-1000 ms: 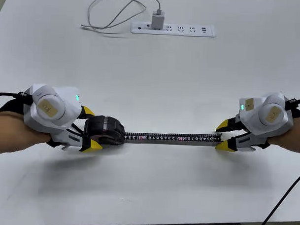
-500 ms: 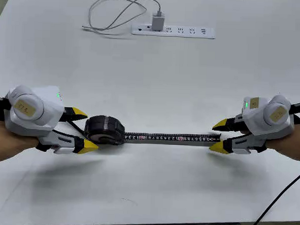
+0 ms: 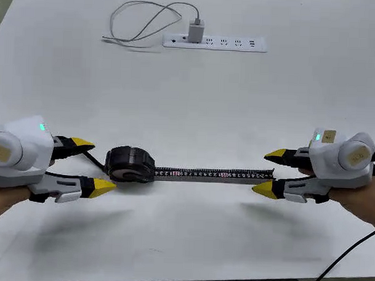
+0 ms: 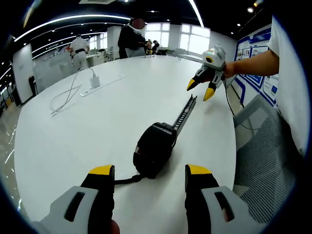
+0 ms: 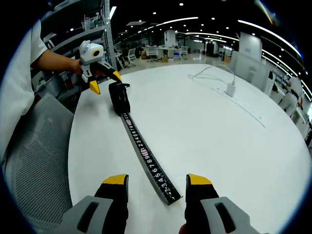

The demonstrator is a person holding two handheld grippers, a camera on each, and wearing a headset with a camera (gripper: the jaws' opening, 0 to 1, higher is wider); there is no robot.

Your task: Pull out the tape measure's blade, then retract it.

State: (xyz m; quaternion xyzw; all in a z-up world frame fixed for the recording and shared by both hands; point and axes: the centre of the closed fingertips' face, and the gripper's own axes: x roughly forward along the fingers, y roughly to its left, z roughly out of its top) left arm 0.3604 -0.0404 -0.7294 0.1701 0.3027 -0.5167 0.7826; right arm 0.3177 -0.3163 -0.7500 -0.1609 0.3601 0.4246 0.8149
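In the head view, the tape measure (image 3: 130, 165) lay on the white bench (image 3: 195, 97), left of centre in the lower half of the frame. Its blade (image 3: 214, 173) was drawn out flat towards the right. The left gripper (image 3: 97, 164) sat at the lower left with its yellow-tipped fingers (image 3: 103, 186) apart, flanking the case without touching it. At the lower right the right gripper (image 3: 263, 172) was likewise spread, either side of the blade's free end and gripping nothing. A power strip (image 3: 214, 41) with a charger (image 3: 195, 31) and cable (image 3: 142, 22) lay at the top.

In the left gripper view, the left gripper (image 4: 149, 171) rose from the bottom edge, its fingers wide apart. The black case (image 4: 155, 146) sat just ahead at centre, trailing a strap (image 4: 122, 180). The blade (image 4: 184, 113) ran to the upper right towards the right gripper (image 4: 207, 83).

In the right gripper view, the right gripper (image 5: 157, 180) stood parted around the blade (image 5: 146, 158), whose tip lay between the fingers. The case (image 5: 119, 99) and left gripper (image 5: 105, 82) were at the upper left.

The case looked hard, rounded and fairly weighty, probably best clamped across its flat sides. The blade was likely thin, springy steel that buckles if bent, so the end hook seemed the place to pinch. As it lay extended unheld, a lock was probably engaged; where that was I could not tell.
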